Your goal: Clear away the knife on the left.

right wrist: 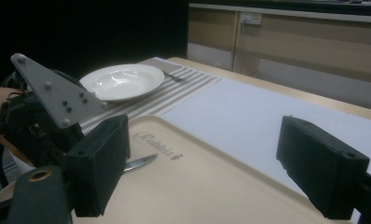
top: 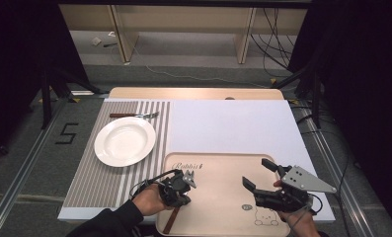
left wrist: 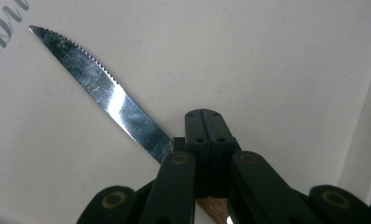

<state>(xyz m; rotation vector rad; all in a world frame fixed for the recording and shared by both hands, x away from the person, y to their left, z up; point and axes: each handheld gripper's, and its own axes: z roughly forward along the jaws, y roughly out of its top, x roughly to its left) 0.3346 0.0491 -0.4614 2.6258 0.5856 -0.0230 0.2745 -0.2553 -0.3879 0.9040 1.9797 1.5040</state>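
Step in hand: pick-up of the serrated steel table knife with a brown wooden handle (left wrist: 101,88), most likely for setting beside the round white ceramic plate (top: 124,140).
Left gripper (top: 182,183): pressed together on the knife where blade meets handle, over the left part of the beige plastic tray printed with "Rabbit" and a bear outline (top: 223,170).
Knife position: on or just above the tray floor, blade aimed away from the person, handle end reaching toward the tray's near rim.
Right gripper (top: 259,175): spread wide, holding nothing, hovering over the tray's right side.
Next move, judged: lift clear of the tray rim, carry left to the grey-and-white striped placemat (top: 90,173), lay down near the plate, opposite the wooden-handled metal fork (top: 134,115).
Hard to make out: contact between blade and tray; depth of grip on the handle, mostly covered by the jaws.
Cut off: tray's near edge; both forearms.
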